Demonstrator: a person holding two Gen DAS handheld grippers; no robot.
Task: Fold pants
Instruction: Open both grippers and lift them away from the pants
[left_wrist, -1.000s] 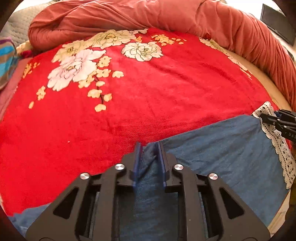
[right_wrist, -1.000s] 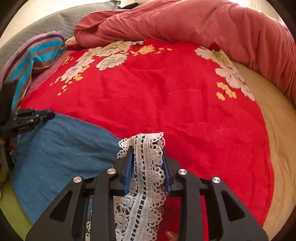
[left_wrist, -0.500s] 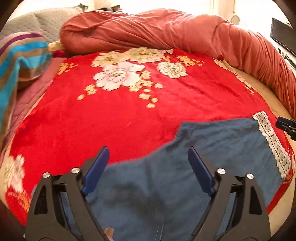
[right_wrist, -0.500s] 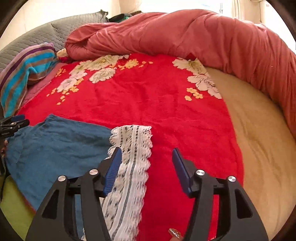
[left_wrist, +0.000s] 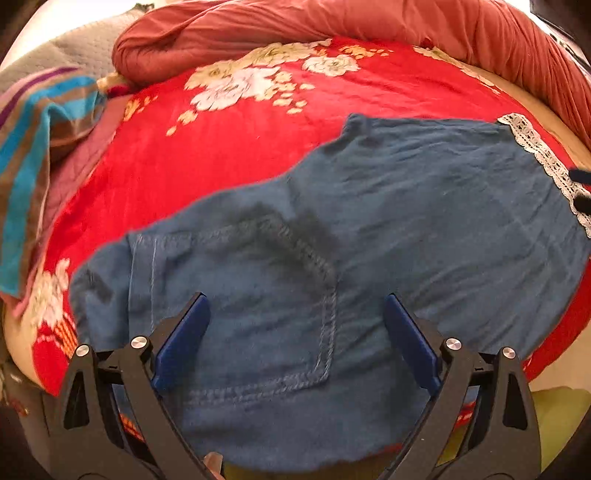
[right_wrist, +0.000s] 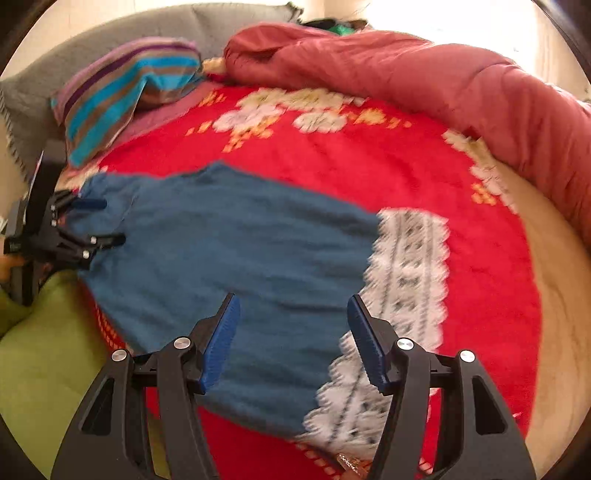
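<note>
Blue denim pants (left_wrist: 369, 229) lie flat on the red flowered blanket (left_wrist: 229, 147), with a stitched back pocket (left_wrist: 273, 295) near me and a white lace hem (left_wrist: 543, 162) at the right end. My left gripper (left_wrist: 293, 314) is open and empty above the pocket end. My right gripper (right_wrist: 293, 314) is open and empty above the pants (right_wrist: 240, 251) beside the lace hem (right_wrist: 406, 273). The left gripper also shows at the left edge of the right wrist view (right_wrist: 99, 221), and the right gripper's tips at the right edge of the left wrist view (left_wrist: 581, 188).
A rolled pink-red quilt (right_wrist: 424, 81) runs along the far and right side of the bed. A striped pillow (right_wrist: 122, 88) and grey cushion (right_wrist: 48, 85) lie at the far left. A green cover (right_wrist: 44, 362) lies at the near left edge. Beige sheet (right_wrist: 557, 295) shows right.
Both grippers let go of the pants, opened wide and drew back and up. The pants now lie spread flat on the blanket.
</note>
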